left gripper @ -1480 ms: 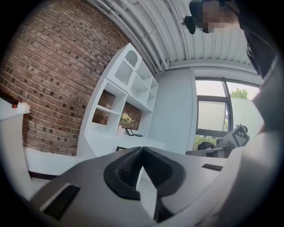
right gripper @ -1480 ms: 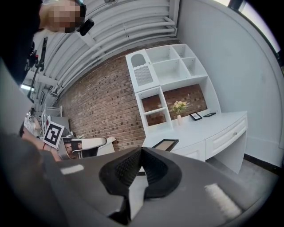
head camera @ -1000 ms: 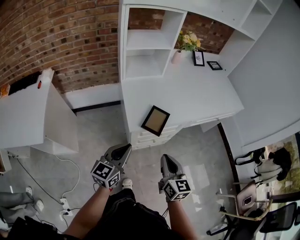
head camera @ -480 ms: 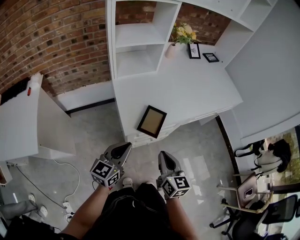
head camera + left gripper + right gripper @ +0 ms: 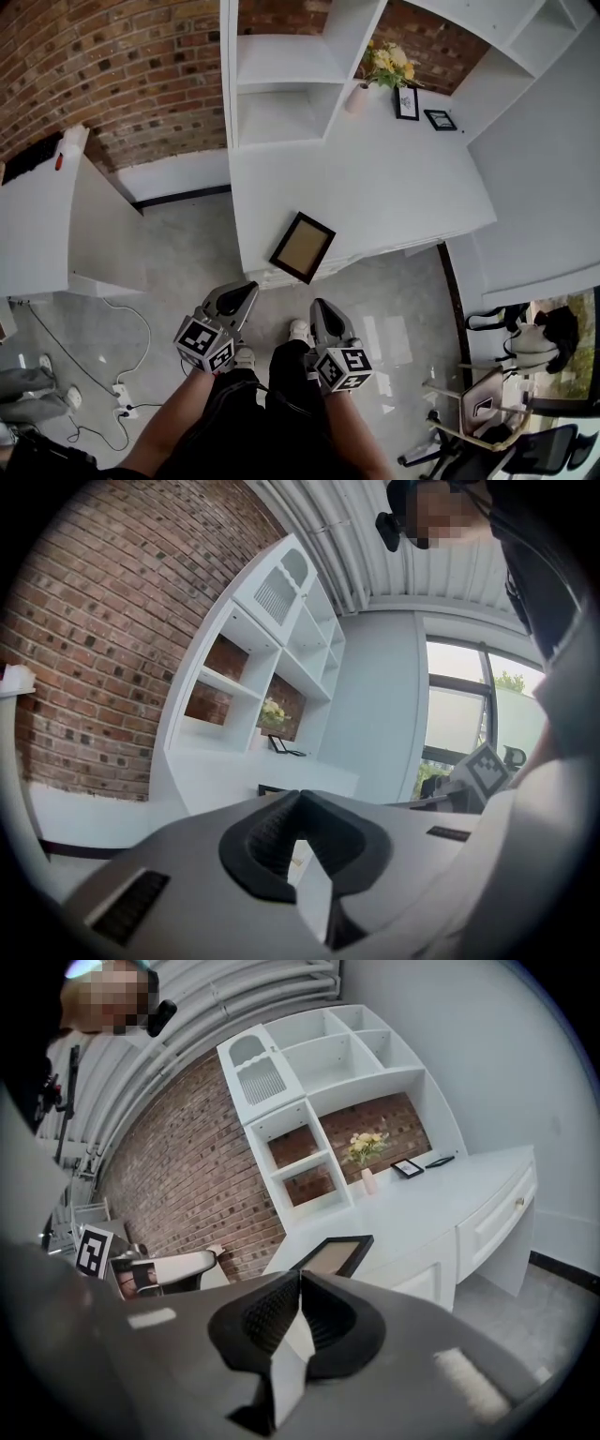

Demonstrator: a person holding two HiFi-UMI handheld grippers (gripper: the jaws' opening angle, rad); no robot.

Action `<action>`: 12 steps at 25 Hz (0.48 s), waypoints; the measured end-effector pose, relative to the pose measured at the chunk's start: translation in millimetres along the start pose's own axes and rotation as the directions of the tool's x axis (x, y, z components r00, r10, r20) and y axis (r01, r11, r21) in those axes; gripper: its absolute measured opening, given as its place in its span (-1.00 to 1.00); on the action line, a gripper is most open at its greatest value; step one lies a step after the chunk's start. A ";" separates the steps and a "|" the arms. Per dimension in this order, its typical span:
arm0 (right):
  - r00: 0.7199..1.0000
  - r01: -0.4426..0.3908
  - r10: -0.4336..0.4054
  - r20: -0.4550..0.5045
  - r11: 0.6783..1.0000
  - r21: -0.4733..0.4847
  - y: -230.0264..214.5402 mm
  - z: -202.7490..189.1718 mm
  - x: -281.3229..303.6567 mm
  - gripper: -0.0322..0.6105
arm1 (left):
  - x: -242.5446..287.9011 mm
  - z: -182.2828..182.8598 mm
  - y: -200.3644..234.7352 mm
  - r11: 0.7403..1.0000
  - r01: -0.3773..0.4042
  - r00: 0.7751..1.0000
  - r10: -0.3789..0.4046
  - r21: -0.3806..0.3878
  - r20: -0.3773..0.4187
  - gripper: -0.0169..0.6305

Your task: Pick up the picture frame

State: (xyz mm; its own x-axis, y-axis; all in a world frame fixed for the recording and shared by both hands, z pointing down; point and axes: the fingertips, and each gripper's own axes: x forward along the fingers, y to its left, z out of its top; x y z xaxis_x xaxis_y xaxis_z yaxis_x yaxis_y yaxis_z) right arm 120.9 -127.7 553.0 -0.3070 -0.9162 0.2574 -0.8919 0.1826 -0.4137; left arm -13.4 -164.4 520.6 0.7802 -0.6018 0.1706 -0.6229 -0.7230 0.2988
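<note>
A black picture frame (image 5: 302, 247) with a plain tan insert lies flat at the front edge of a white desk (image 5: 403, 187), near its front left corner. Both grippers are held low above the floor, well short of the desk. The left gripper (image 5: 247, 288) and right gripper (image 5: 318, 304) are each clenched on nothing. To lift the frame cleanly, a gripper probably needs to spread its jaws first, then come in level and pinch the frame's near border. No brand, label or writing can be read; the gripper cubes show only square markers.
</note>
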 end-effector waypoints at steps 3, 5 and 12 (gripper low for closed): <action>1.000 -0.006 0.007 -0.017 0.999 0.042 -10.5 3.5 10.2 -0.78 | 3.9 -2.7 2.7 1.000 -0.028 1.000 0.028 -0.013 0.001 -0.95; 0.999 -0.016 0.018 -0.027 0.997 0.077 -17.0 5.4 18.0 -0.71 | 9.6 -3.6 4.8 0.999 -0.043 0.999 0.043 -0.016 -0.002 -0.95; 0.994 -0.073 0.089 -0.061 0.972 0.223 -28.0 1.0 42.5 -0.53 | 28.5 -11.4 1.9 0.997 -0.063 0.998 0.062 -0.039 -0.030 -0.95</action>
State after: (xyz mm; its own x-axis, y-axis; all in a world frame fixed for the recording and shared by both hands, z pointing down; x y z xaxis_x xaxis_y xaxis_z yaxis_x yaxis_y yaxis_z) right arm 133.1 -172.1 574.7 -0.4049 -0.8727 0.2728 -0.7703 0.1648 -0.6160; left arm 8.2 -179.1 536.8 0.7415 -0.6350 0.2168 -0.6683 -0.6698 0.3237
